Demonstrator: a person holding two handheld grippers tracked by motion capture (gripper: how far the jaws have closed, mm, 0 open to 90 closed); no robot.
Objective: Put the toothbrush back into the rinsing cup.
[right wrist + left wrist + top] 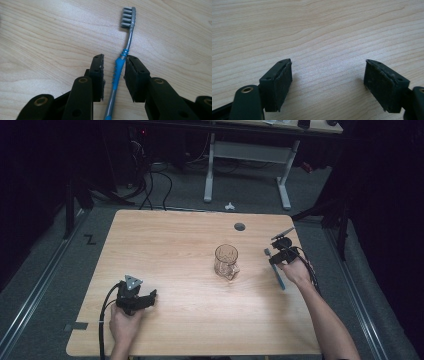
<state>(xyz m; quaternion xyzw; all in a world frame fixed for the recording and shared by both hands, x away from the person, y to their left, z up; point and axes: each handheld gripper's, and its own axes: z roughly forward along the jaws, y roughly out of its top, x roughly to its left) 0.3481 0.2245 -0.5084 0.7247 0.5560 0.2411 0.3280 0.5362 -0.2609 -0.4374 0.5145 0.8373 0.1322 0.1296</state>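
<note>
**Toothbrush pick-up at the right edge: items on view**

Counter (165,250): pale wood, broad, bare across most of its top.

Glass mug (226,261): clear, upright, near the middle, well apart from both hands.

Left tongs (328,82): spread wide over bare wood, holding nothing, resting at the near left.

Right tongs (114,75): narrowed around the handle, pads just beside it on both sides, seemingly not yet clamped.

Toothbrush (119,66): blue and grey, flat on the counter to the right of the mug, bristle head pointing away. The grip looked best closed squarely on the ribbed blue section, then lifted level.
</note>
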